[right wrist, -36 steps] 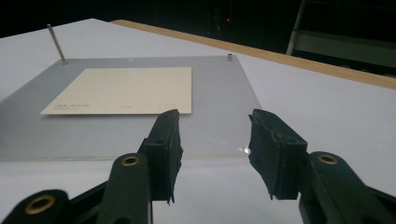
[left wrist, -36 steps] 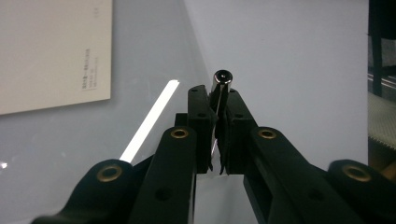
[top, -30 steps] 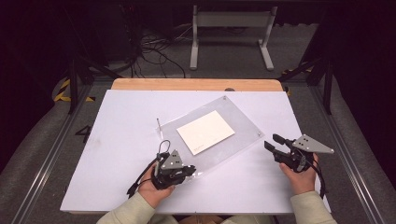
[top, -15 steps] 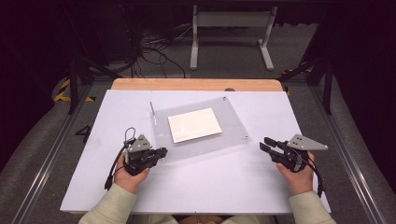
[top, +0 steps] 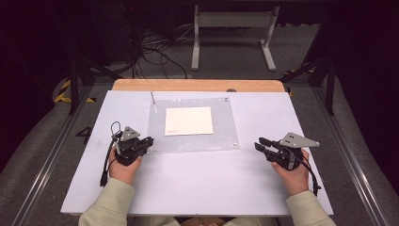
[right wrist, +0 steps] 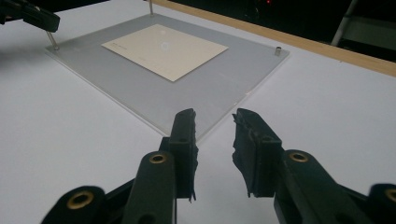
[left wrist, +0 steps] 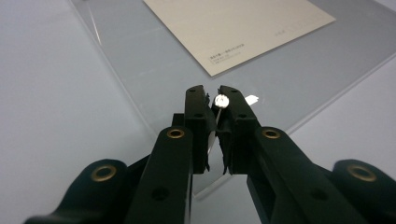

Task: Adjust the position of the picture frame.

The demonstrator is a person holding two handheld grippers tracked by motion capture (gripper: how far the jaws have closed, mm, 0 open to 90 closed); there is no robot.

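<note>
Left gripper (top: 147, 142) clamped on a small silver pin (left wrist: 221, 100) at the near left corner of the clear acrylic plate (top: 221, 136), jaws nearly together with the pin's round head showing between the tips. Plate flat on the white table (top: 197, 183), long axis running sideways from this gripper toward the other one, edges square with the table. Cream card (top: 188, 121) lying under the clear sheet just ahead and to the right of the left tips, long side along the plate's. Thin upright rod (top: 153, 101) at the far left corner, straight ahead of the left gripper; small stud (right wrist: 278, 50) at the far right corner.

Right gripper (top: 260, 143) off the plate's near right corner, close but apart, jaws having just been closing, now part-open with bare table between them. In the right gripper view, plate corner pointing straight at the gap, nothing in the way. Wooden strip (top: 197, 85) along the table's far edge, beyond both.
</note>
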